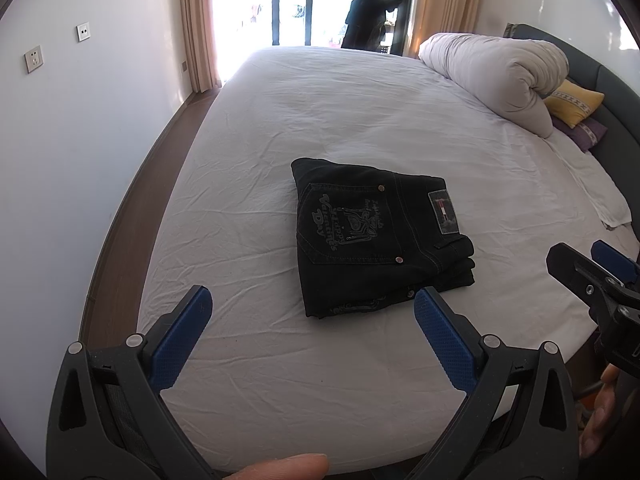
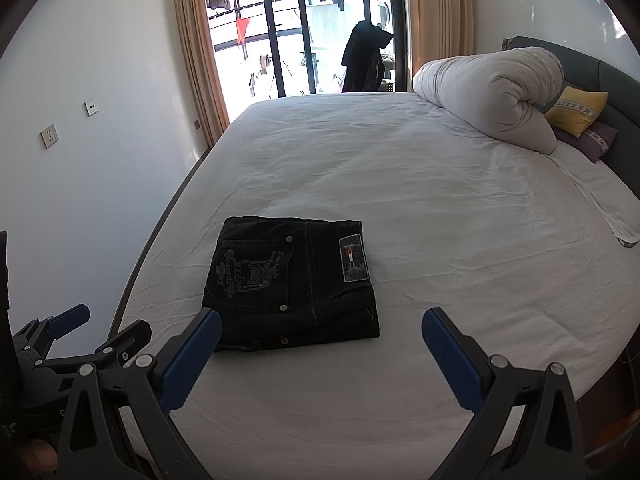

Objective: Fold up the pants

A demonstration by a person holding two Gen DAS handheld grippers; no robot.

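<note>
Two grippers hover above the near edge of the bed, both empty and spread wide. The left gripper (image 1: 311, 301) fills the bottom of its own view with blue pads parted, and the right gripper (image 2: 320, 322) does the same in its view; each also shows at the edge of the other's frame. Neither touches cloth, which reads as hands pulled back because the folding looks finished.

One pair of black pants (image 1: 380, 240) lies in the centre of the left view, in the lower-left middle of the right view, stacked into a compact rectangle, back pocket and waistband patch facing up (layers show at its near right corner). It sits flat on the white sheet of the bed (image 1: 320, 120), clear of everything else.

At upper right: one rolled duvet (image 2: 496, 92), one yellow pillow (image 2: 576, 110), one purple pillow (image 2: 592, 138). Two wall sockets sit at left.
</note>
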